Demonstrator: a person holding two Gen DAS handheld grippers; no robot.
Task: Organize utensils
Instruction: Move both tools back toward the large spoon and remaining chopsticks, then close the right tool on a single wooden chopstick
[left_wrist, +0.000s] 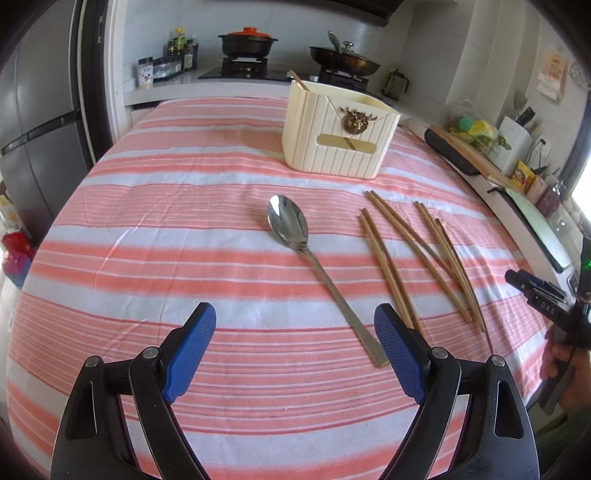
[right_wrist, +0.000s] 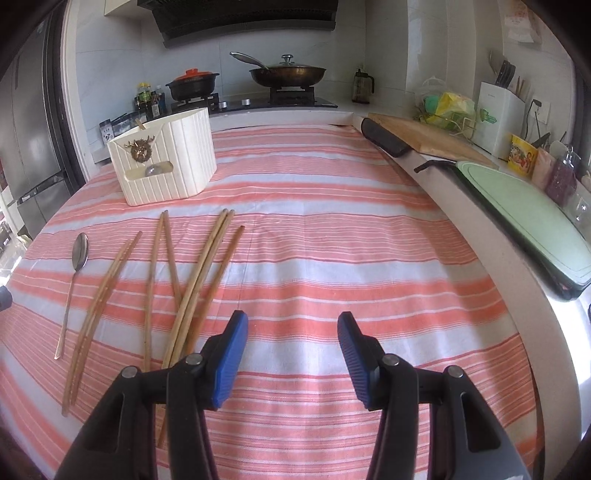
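The left tool (left_wrist: 294, 328) has its two blue fingers (left_wrist: 192, 347) spread wide, and nothing is between them but striped cloth. The spoon (left_wrist: 295, 236) lies just in front of it, with the end of its handle close to the tool's right finger and its bowl pointing away toward the box. To the right of the spoon lie the chopsticks (left_wrist: 413, 254), spread out in a loose bunch with some crossing each other. The right tool (right_wrist: 292, 339) has its fingers (right_wrist: 232, 354) apart too, but not as wide, and it pinches nothing. The near ends of some chopsticks lie just beside its left finger. In front of the right tool and to its right the desk (right_wrist: 351, 240) is bare cloth, so there is lots of room there. The cream box (left_wrist: 340, 136) stands at the far side of the desk, well apart from both tools, with one stick poking out of its top. The right edge of the desk meets a white counter edge (right_wrist: 480, 221), where a green board (right_wrist: 535, 229) and a wooden board (right_wrist: 424, 136) lie. Behind the far edge is the stove with a black pot (left_wrist: 247, 44) and a pan (left_wrist: 343, 59). A tall fridge (left_wrist: 33, 140) stands past the left edge.
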